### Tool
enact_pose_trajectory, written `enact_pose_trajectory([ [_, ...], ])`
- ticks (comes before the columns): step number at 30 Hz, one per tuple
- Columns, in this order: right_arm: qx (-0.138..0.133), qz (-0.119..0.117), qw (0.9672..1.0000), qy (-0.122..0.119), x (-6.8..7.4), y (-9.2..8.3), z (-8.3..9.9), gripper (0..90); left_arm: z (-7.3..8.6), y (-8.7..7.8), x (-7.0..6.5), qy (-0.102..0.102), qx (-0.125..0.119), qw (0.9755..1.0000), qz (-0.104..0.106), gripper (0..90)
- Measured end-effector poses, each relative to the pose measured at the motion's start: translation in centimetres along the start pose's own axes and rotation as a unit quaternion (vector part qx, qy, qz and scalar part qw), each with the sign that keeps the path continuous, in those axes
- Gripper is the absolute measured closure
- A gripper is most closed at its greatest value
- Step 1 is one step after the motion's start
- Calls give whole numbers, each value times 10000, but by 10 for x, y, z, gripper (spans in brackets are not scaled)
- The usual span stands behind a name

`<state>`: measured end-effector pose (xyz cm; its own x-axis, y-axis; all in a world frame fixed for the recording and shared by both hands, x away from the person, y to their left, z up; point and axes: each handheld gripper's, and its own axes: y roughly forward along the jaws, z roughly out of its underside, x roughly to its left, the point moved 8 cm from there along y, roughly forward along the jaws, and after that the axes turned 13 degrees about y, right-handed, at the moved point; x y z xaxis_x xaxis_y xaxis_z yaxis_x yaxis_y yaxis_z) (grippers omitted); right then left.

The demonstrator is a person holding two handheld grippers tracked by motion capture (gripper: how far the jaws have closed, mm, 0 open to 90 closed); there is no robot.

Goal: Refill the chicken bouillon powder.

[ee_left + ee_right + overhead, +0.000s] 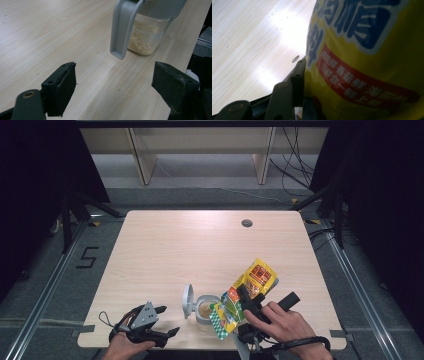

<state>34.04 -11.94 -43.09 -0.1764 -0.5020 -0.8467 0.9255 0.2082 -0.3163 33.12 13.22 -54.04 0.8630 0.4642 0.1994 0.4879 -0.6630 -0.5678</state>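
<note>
Packet (367, 60) hides one jaw of the right hand-held gripper (248, 304).

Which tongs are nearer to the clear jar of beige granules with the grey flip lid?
The right tongs. Gripping a yellow seasoning packet, they sit just beside the clear jar of beige granules. The left tongs stand open, apart from it, to its left.

Left tool (113, 85) jaws wide apart above table (50, 32); grain-filled jar (147, 35) ahead; grey handle (122, 30) facing; crumbs scattered.
</note>
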Motion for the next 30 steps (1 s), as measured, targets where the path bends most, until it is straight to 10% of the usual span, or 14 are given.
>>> enact_pose_trajectory([
  [6, 1, -51, 10000, 54, 1, 0, -1, 542, 0, 0, -1, -142, 0, 9999, 0, 186],
  [8, -104, -25, 9992, -375, -5, 1, -2, 542, 0, 0, -2, -160, 0, 9999, -2, 186],
  [11, -77, 28, 10000, -17, -1, 1, -2, 542, 1, 0, 0, -87, 34, 10000, -28, 186],
  [30, -87, -86, 9999, -104, 0, 2, -2, 542, 0, 0, -1, -148, -24, 9999, -15, 186],
])
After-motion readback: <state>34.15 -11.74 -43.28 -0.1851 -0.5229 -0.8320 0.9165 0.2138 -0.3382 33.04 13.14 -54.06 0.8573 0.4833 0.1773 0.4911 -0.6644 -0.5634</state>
